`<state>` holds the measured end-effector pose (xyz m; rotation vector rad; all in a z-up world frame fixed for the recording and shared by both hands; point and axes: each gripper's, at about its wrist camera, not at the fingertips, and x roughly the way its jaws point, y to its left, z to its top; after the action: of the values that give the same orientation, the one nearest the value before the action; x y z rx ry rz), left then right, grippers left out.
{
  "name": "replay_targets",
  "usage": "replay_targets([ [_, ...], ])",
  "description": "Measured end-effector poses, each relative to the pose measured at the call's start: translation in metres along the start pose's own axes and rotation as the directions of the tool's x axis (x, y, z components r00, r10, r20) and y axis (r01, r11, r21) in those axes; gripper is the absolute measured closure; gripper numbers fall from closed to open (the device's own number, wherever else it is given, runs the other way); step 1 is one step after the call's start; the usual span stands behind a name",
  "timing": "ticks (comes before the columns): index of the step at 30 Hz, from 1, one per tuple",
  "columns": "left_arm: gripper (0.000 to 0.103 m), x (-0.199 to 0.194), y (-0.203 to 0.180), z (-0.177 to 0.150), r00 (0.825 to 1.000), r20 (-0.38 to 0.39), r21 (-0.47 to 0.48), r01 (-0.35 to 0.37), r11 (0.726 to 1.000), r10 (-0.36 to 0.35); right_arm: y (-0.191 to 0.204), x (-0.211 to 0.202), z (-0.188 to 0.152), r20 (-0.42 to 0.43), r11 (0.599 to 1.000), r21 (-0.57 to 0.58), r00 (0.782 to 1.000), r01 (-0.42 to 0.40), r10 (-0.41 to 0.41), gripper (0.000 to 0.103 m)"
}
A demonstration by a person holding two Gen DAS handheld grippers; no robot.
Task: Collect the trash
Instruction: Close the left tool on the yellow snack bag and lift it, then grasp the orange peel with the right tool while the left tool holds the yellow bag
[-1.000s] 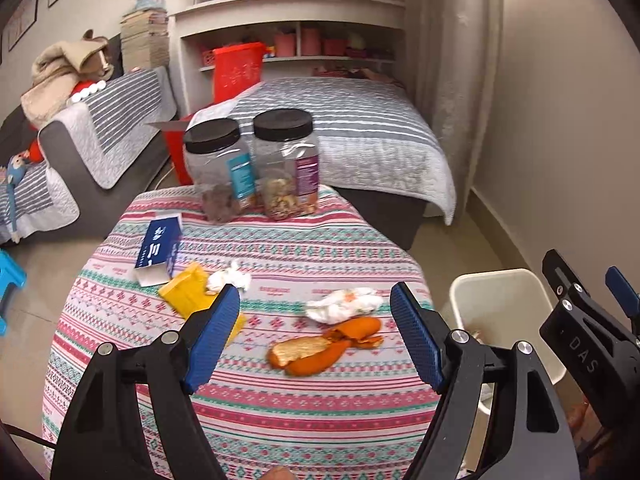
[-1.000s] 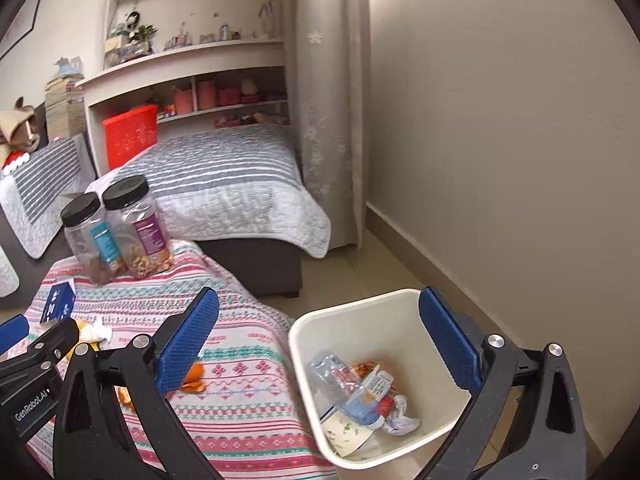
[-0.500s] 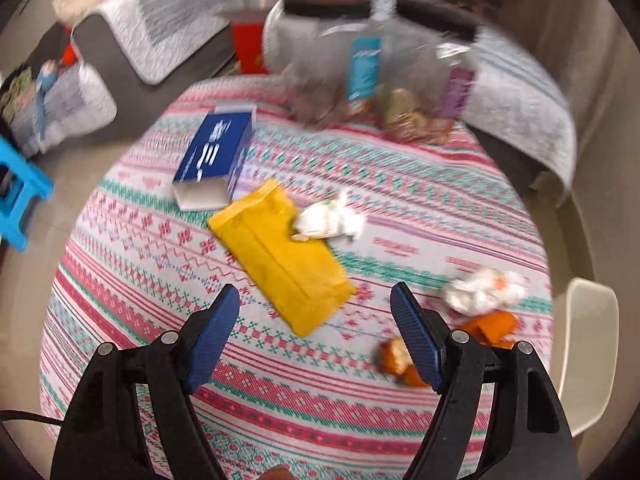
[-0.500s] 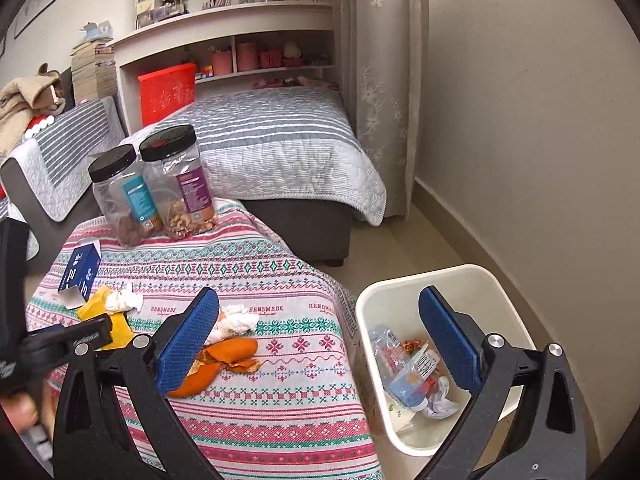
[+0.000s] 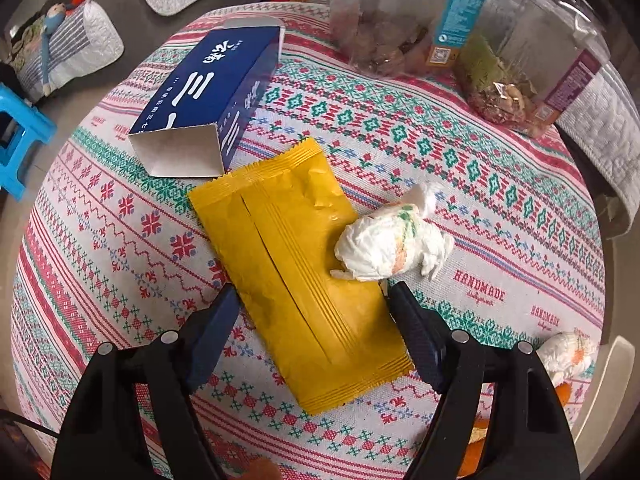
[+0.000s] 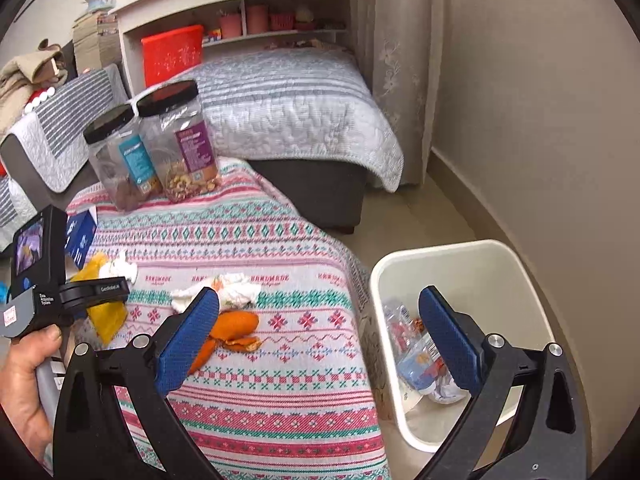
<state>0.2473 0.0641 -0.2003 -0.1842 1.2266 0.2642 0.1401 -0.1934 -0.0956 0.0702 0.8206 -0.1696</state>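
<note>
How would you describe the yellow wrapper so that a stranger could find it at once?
Start at the round table with the patterned cloth and find the blue carton lying on its side. The yellow wrapper lies flat just in front of its open end, between the left gripper's open fingers. It alone is flat, plain yellow, with a crumpled tissue touching its edge.

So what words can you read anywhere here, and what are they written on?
"HANDMADE": woven repeatedly into the tablecloth.
"GenRobot.AI": on the left gripper, read in the right wrist view.
"Data Acquisition System": small print on the same gripper's body.
Blue box: large white Chinese characters, which I cannot read with confidence.
Jar labels: too small and blurred to read.
</note>
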Motion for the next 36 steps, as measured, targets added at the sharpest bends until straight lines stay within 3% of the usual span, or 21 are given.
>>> replay_targets([
  [1, 0.037, -0.002, -0.001, -0.002, 1.000, 0.008, 0.032, 0.004, 0.999, -0.005, 0.002, 0.004, -0.001, -0.020, 1.000, 0.003, 1.000, -0.017, 0.017, 0.007],
  [3, 0.064, -0.007, -0.002, -0.008, 1.000, 0.024, 0.091, 0.011, 0.996, -0.013, 0.005, 0.012, -0.004, -0.070, 0.998, 0.023, 0.995, -0.066, 0.068, 0.007],
  [5, 0.080, -0.014, -0.001, -0.016, 1.000, 0.017, 0.125, 0.018, 0.992, -0.020, 0.012, 0.022, -0.009, -0.120, 0.994, 0.036, 0.988, -0.099, 0.102, 0.007],
  [6, 0.083, -0.017, 0.001, -0.019, 1.000, 0.012, 0.134, 0.020, 0.991, -0.021, 0.016, 0.026, -0.012, -0.140, 0.993, 0.039, 0.984, -0.107, 0.111, 0.007],
  [11, 0.084, -0.049, 0.003, -0.049, 0.998, 0.034, 0.202, 0.036, 0.979, -0.044, 0.038, 0.043, -0.030, -0.222, 0.987, 0.065, 0.962, -0.146, 0.157, 0.007],
  [15, 0.084, -0.091, 0.014, -0.064, 0.991, 0.095, 0.227, 0.069, 0.971, -0.093, 0.062, 0.050, -0.042, -0.261, 0.982, 0.061, 0.947, -0.179, 0.189, 0.007],
  [18, 0.084, -0.117, 0.029, -0.062, 0.982, 0.118, 0.198, 0.123, 0.972, -0.148, 0.077, 0.057, -0.048, -0.269, 0.982, 0.076, 0.945, -0.173, 0.187, 0.007],
  [23, 0.084, -0.143, 0.053, -0.054, 0.968, 0.161, 0.165, 0.168, 0.972, -0.195, 0.087, 0.078, -0.054, -0.324, 0.966, 0.174, 0.916, -0.189, 0.238, 0.011],
  [27, 0.084, -0.149, 0.063, -0.056, 0.963, 0.175, 0.173, 0.175, 0.969, -0.206, 0.094, 0.082, -0.053, -0.272, 0.964, 0.186, 0.933, -0.189, 0.236, 0.014],
  [29, 0.084, -0.149, 0.067, -0.057, 0.963, 0.174, 0.179, 0.175, 0.968, -0.207, 0.097, 0.082, -0.052, -0.240, 0.965, 0.181, 0.943, -0.191, 0.231, 0.031],
  [31, 0.084, -0.149, 0.069, -0.058, 0.963, 0.176, 0.184, 0.171, 0.968, -0.203, 0.101, 0.081, -0.052, -0.233, 0.973, 0.134, 0.948, -0.188, 0.215, 0.068],
  [32, 0.084, -0.149, 0.071, -0.058, 0.963, 0.178, 0.185, 0.168, 0.968, -0.201, 0.102, 0.081, -0.054, -0.241, 0.971, 0.121, 0.943, -0.207, 0.231, 0.080],
  [36, 0.084, -0.150, 0.078, -0.059, 0.963, 0.184, 0.181, 0.166, 0.969, -0.199, 0.101, 0.075, -0.056, -0.243, 0.960, 0.116, 0.930, -0.253, 0.275, 0.088],
])
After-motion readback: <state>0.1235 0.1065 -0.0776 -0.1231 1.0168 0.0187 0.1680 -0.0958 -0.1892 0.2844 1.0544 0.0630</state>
